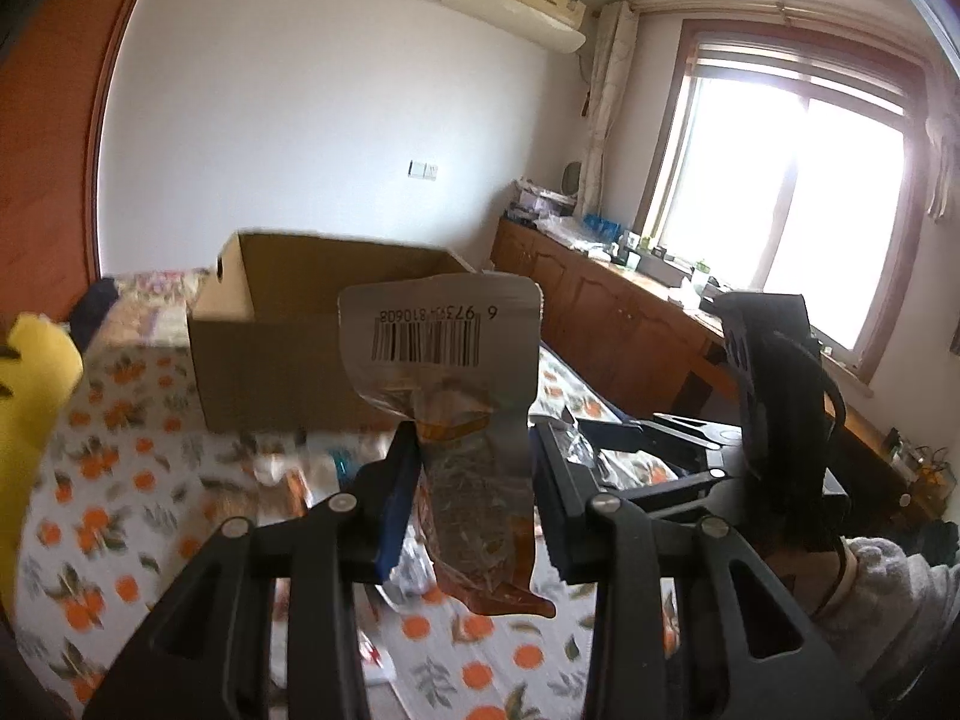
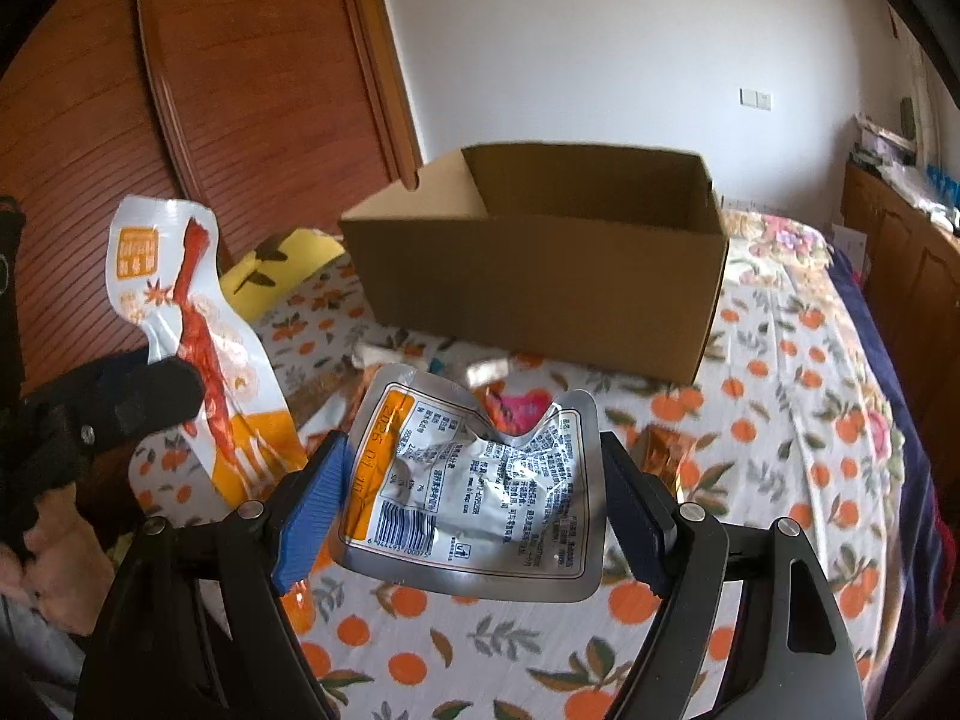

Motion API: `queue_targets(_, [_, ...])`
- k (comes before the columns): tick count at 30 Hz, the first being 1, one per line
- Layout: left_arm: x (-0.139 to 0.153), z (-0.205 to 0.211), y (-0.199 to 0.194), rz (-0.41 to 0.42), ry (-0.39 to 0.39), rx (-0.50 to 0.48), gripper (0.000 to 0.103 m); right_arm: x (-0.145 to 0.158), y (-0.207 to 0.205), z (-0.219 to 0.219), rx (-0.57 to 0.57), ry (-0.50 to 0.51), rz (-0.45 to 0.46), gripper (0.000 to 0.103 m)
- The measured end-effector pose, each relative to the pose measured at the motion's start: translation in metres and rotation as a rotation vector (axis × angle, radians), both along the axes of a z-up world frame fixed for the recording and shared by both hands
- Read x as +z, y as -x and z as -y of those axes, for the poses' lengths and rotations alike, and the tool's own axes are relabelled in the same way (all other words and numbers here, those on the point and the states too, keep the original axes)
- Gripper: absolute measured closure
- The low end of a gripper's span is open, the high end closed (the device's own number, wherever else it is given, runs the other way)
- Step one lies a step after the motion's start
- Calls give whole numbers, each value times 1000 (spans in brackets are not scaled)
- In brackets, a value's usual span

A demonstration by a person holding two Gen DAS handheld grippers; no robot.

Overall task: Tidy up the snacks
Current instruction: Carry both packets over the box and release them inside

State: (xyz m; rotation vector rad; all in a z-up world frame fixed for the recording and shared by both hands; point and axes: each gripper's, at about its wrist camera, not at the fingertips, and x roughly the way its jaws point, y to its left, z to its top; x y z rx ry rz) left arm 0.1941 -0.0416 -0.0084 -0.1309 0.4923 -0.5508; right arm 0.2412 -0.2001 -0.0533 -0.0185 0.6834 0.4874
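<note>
My left gripper point(image 1: 474, 450) is shut on a long clear snack packet point(image 1: 444, 360) with a barcode, held upright above the bed. The same packet point(image 2: 198, 336), white and orange on its front, shows at the left of the right wrist view. My right gripper point(image 2: 474, 480) is shut on a silver snack pouch point(image 2: 480, 480) with printed text and a barcode, crumpled between the pads. An open cardboard box point(image 2: 540, 276) stands on the bed ahead of both grippers; it also shows in the left wrist view point(image 1: 276, 348). My right gripper point(image 1: 624, 438) appears at the right of the left wrist view.
Several loose snack packets point(image 2: 510, 402) lie on the orange-print bedsheet point(image 2: 780, 420) in front of the box. A yellow cushion point(image 1: 30, 420) lies at the left. A wooden wardrobe point(image 2: 180, 90) stands behind. A long wooden cabinet point(image 1: 600, 300) runs under the window at the right.
</note>
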Motion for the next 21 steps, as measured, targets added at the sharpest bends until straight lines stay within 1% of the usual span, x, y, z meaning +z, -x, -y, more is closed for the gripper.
queue_targets(6, [40,-3,-27,80,-31,11,68,33,-19,-4,0,22,57,21])
queue_targets(11, [67,-8,-64,124,-68,31,68,65,-48,-10,2,46,113,21])
queue_targets(17, [78,-14,-108,148,-94,46,68,93,-89,-11,-7,45,149,21])
queue_targets(21, [79,-14,-136,155,-100,50,68,96,-113,-12,-15,53,161,21])
